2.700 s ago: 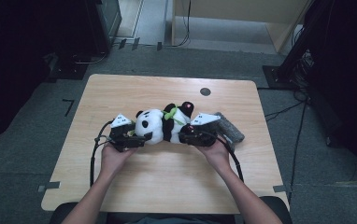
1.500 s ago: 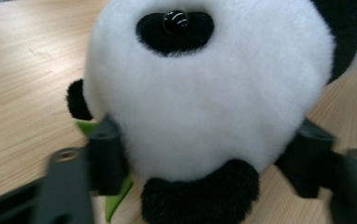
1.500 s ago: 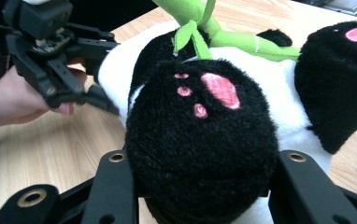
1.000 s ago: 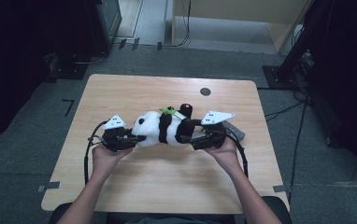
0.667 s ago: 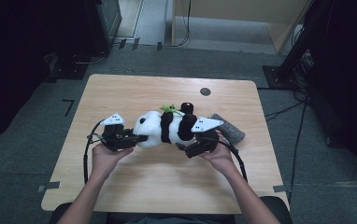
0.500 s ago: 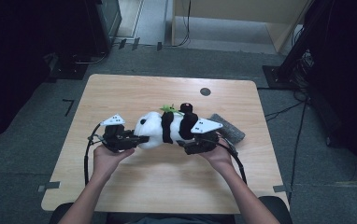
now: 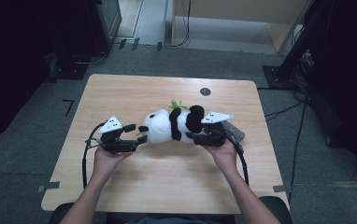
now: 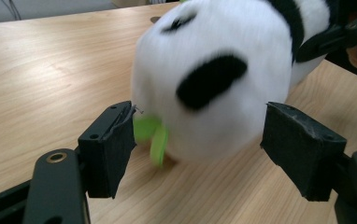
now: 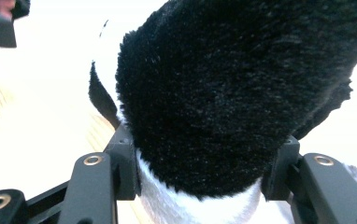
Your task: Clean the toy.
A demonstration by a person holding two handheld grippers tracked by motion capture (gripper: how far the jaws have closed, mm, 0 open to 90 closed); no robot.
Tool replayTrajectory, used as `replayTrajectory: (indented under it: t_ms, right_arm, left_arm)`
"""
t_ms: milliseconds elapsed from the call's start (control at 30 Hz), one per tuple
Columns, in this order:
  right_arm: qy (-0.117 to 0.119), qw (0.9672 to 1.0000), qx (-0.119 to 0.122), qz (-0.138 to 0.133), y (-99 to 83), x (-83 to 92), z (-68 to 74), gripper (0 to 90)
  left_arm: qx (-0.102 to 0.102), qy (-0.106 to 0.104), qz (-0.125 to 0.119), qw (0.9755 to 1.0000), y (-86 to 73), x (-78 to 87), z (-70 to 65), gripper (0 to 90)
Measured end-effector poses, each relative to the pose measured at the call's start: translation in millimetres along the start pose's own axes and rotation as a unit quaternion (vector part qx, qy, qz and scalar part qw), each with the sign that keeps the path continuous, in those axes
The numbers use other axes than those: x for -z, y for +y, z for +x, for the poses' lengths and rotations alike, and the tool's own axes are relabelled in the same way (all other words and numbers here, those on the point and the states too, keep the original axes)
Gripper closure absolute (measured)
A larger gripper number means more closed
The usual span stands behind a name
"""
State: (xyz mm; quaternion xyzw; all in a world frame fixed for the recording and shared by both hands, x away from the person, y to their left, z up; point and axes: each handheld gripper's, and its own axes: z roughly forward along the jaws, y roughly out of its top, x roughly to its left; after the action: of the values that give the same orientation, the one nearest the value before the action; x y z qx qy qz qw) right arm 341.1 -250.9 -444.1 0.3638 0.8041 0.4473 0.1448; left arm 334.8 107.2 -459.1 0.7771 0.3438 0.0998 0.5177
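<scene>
Your toy panda (image 7: 172, 125) lies on its side at the middle of the worktop (image 7: 167, 172), head toward your left hand. Your right claw (image 7: 196, 136) has just been closing and now pinches a black limb (both pads press into the fur). Your left claw (image 7: 137, 134) has just been opening: its pads stand clear either side of the head.

No words, labels, brand marks, numbers or signs can be read on anything in these views; every surface in sight is plain or too blurred to make out.
</scene>
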Motion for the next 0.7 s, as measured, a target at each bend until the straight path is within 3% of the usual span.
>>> replayTrajectory:
  t_ms: [67, 200, 333, 433, 500, 633, 700]
  right_arm:
    - [0.002, 0.9998, -0.019, -0.006, 0.0, 3.8, -4.9, 45.0]
    - [0.022, 0.9992, -0.028, -0.020, 3.6, 11.0, -4.6, 44.2]
    - [0.036, 0.9988, -0.026, -0.022, 5.6, 12.2, 3.2, 41.9]
    - [0.048, 0.9976, -0.044, -0.023, 5.2, 13.5, 2.4, 42.0]
    - [0.050, 0.9975, -0.042, -0.025, 5.7, 13.6, 2.7, 41.9]
    - [0.051, 0.9978, -0.037, -0.020, 6.5, 12.2, 8.1, 42.0]
    - [0.053, 0.9978, -0.035, -0.017, 6.5, 10.5, 12.3, 42.5]
  left_arm:
    - [0.001, 0.000, 0.004, 1.0000, -2.7, -0.4, 1.5, 25.1]
    - [-0.001, -0.002, 0.023, 0.9997, -5.9, -7.5, 0.4, 23.6]
    - [-0.017, -0.002, 0.014, 0.9998, -5.0, -8.9, -3.6, 21.0]
    - [-0.020, -0.024, 0.001, 0.9995, -4.9, -9.6, -4.0, 20.2]
    - [-0.029, -0.028, 0.005, 0.9992, -4.9, -12.7, -7.1, 19.5]
    - [-0.051, -0.007, 0.010, 0.9986, -4.7, -21.8, -17.5, 11.5]
    - [-0.045, 0.006, 0.011, 0.9989, -5.3, -25.1, -18.9, 10.0]
